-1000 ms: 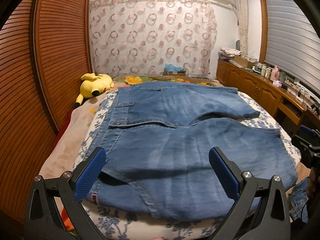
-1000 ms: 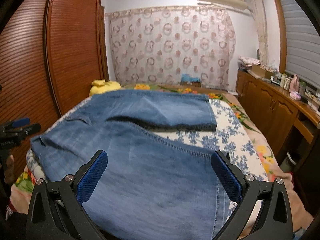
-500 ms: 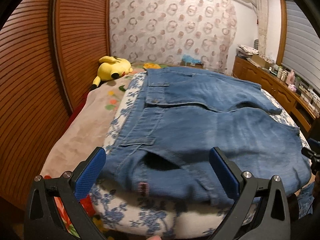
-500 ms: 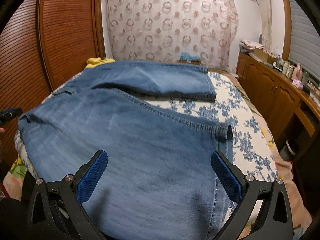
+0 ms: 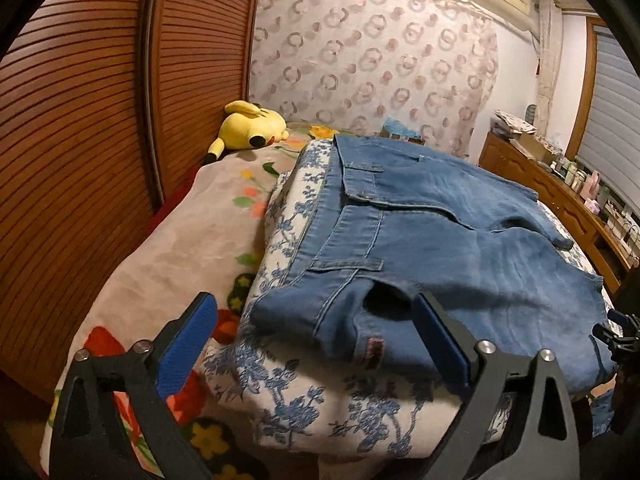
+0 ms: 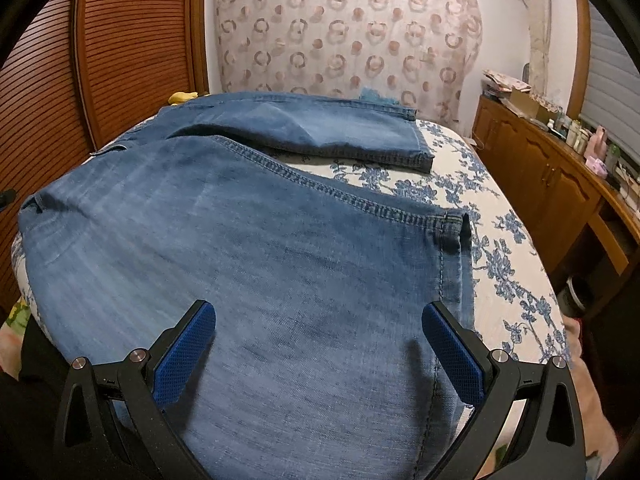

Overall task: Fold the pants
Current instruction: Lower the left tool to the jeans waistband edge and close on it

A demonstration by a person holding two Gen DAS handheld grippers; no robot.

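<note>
Between the blue pads of the left gripper (image 5: 314, 338), which are spread wide and hold nothing, lies the waist corner of the pants (image 5: 420, 248), at the near edge of the floral quilt (image 5: 304, 396). Over the near trouser leg hangs the right gripper (image 6: 320, 342), its jaws also wide apart and empty. The pants (image 6: 240, 240) are spread flat on the bed, with both legs going to the right and the far leg apart from the near one. Farther left, a yellow plush toy (image 5: 250, 128) rests beside the wooden slatted wardrobe (image 5: 80, 132). A patterned curtain (image 6: 344, 28) covers the far wall.
</note>
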